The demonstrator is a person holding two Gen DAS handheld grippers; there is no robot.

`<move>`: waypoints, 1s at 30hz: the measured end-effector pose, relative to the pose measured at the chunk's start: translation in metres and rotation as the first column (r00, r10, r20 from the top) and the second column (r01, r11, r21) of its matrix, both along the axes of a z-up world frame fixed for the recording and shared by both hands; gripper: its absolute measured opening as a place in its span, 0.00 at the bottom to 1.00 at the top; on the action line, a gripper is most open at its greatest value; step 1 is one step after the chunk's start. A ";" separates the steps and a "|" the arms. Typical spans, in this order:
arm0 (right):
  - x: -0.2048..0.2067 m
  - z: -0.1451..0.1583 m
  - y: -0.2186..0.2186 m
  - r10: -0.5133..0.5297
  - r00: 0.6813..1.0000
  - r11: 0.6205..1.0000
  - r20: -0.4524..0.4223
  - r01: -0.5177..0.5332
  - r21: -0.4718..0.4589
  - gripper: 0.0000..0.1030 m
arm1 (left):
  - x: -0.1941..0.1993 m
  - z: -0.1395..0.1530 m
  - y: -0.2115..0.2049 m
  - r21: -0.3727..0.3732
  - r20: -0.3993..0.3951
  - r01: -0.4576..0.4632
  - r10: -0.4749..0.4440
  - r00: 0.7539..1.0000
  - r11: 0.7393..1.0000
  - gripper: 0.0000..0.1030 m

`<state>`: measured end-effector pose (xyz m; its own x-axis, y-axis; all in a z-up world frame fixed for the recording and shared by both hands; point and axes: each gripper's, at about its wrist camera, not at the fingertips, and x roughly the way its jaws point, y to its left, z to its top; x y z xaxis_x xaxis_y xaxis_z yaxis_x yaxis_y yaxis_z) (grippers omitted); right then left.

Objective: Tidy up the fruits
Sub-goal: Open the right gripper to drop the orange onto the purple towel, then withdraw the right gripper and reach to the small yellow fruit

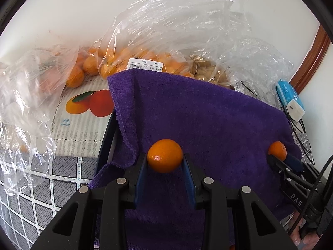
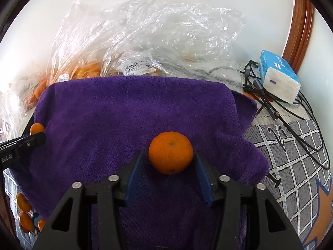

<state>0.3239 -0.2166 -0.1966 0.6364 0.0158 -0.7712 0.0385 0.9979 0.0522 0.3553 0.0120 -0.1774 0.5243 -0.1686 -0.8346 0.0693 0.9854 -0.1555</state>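
Purple towel [image 2: 133,112] — the setting-down step: left gripper [image 1: 165,162] pinches its small orange [image 1: 165,155]; right gripper [image 2: 169,164], jaws spread, frees its orange [image 2: 170,152] — next, back away cleanly.

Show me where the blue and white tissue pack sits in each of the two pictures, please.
Left wrist view: the tissue pack is at the far right edge, beyond the purple towel.
Right wrist view: the tissue pack is upper right, lying on black cables.
Shared landmark: the purple towel, spread across the middle of both views.
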 end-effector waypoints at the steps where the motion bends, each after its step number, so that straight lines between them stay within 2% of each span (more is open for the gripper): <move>1: -0.002 0.002 0.000 -0.001 1.000 1.000 0.003 0.001 0.002 0.60 | 0.000 0.001 -0.002 0.010 -0.007 0.011 -0.010 1.000 1.000 0.31; 4: -0.010 0.011 -0.001 -0.010 1.000 1.000 0.023 0.010 0.012 0.68 | -0.004 0.009 -0.005 0.011 0.003 0.022 -0.022 1.000 1.000 0.38; 6: -0.015 0.016 -0.002 -0.022 0.999 1.000 0.034 0.021 0.014 0.71 | -0.008 0.016 -0.008 0.005 0.023 0.031 -0.031 0.999 1.000 0.51; 12: -0.036 0.038 -0.004 -0.063 0.996 0.998 0.065 0.064 -0.015 0.71 | -0.024 0.045 -0.008 -0.009 0.091 0.034 -0.033 0.995 0.999 0.51; 17: -0.065 0.061 -0.003 -0.057 0.993 0.997 0.108 0.062 -0.042 0.71 | -0.042 0.076 -0.006 -0.024 0.157 0.033 -0.029 0.987 0.999 0.51; 23: -0.096 0.081 -0.005 -0.079 0.988 0.992 0.133 0.091 -0.087 0.71 | -0.073 0.107 0.001 -0.065 0.220 0.032 -0.017 0.975 0.997 0.51; 27: -0.118 0.086 -0.010 -0.090 0.987 0.993 0.133 0.098 -0.061 0.71 | -0.092 0.108 0.007 -0.063 0.193 0.026 -0.013 0.981 0.998 0.51; 30: -0.129 0.084 -0.012 -0.087 0.992 0.996 0.092 0.090 -0.025 0.71 | -0.111 0.108 0.012 -0.049 0.185 0.020 -0.011 0.983 0.999 0.51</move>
<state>0.1951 -0.2285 -0.1129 0.7015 -0.0650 -0.7097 0.1230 0.9919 0.0307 0.2441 0.0236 -0.0691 0.6658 -0.2174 -0.7138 0.1167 0.9752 -0.1882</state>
